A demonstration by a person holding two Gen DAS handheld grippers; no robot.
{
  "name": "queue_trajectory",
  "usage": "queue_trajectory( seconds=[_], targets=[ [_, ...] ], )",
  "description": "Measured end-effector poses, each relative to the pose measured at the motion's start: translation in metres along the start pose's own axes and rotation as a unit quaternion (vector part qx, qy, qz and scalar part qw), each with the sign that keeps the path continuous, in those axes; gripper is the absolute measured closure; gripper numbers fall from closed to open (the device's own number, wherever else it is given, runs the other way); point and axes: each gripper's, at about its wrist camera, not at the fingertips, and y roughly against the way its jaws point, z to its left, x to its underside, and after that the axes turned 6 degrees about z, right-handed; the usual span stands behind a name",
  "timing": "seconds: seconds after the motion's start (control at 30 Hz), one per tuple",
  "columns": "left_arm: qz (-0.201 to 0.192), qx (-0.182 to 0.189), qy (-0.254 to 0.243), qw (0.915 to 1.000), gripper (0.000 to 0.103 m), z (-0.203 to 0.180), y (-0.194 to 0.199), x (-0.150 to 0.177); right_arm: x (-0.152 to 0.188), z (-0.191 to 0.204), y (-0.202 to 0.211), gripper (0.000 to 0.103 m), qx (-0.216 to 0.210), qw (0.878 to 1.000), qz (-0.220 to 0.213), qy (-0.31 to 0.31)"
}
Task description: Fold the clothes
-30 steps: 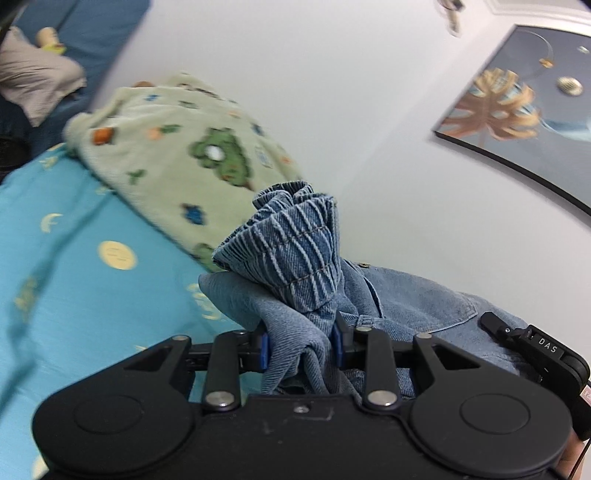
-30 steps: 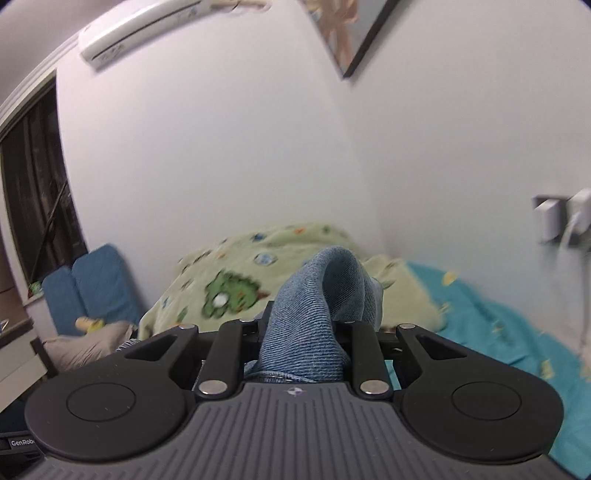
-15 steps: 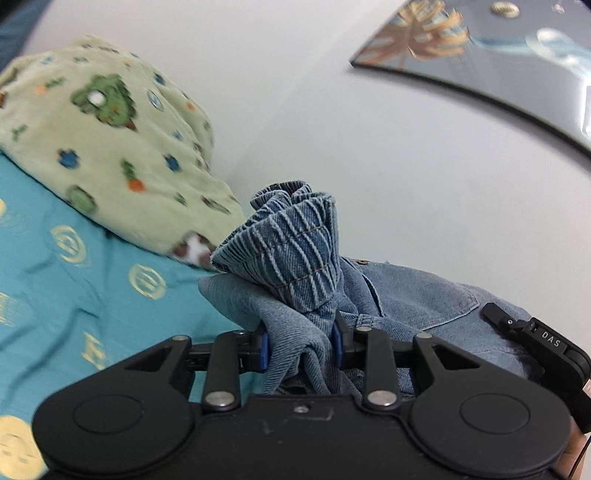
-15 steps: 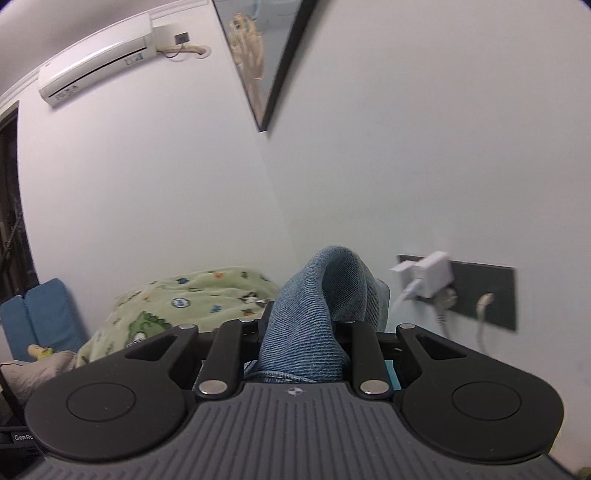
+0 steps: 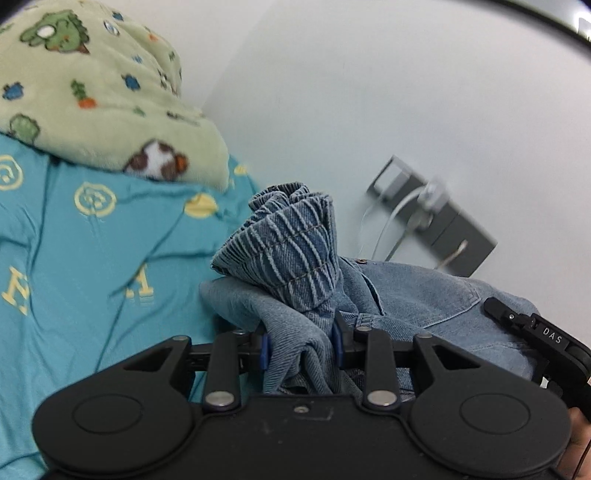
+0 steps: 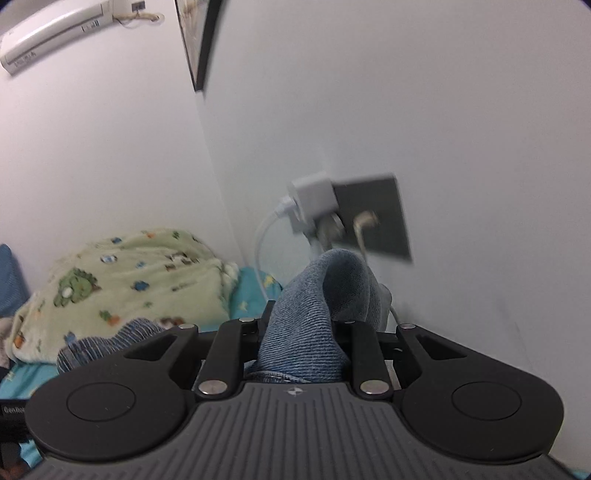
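A blue denim garment (image 5: 424,295) with a ribbed elastic waistband (image 5: 280,240) is held up above the bed. My left gripper (image 5: 301,347) is shut on the bunched waistband end of it. My right gripper (image 6: 303,328) is shut on another fold of the same denim (image 6: 325,295), which bulges up between the jaws. The right gripper's black body (image 5: 543,339) shows at the right of the left wrist view, against the denim. The ribbed waistband also shows at the lower left of the right wrist view (image 6: 107,343).
A teal patterned bedsheet (image 5: 92,258) lies below. A green fleece blanket (image 5: 85,92) is heaped against the white wall. A grey wall socket with white plugs and cables (image 6: 347,214) is just ahead. A framed picture (image 6: 195,40) and an air conditioner (image 6: 55,29) hang higher up.
Both grippers have swung to the right with the denim still held: the blanket has slid left in both views and the wall socket has come close and central.
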Motion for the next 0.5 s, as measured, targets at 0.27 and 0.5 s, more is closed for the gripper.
queue_trajectory(
  seconds=[0.27, 0.5],
  targets=[
    [0.002, 0.005, -0.044, 0.999, 0.073, 0.006, -0.012, 0.027, 0.064, -0.03, -0.017, 0.081, 0.048, 0.992, 0.108, -0.049],
    [0.031, -0.008, -0.049, 0.9983, 0.047, 0.012, -0.011, 0.027, 0.079, -0.032, -0.018, 0.078, 0.067, 0.988, 0.128, -0.062]
  ],
)
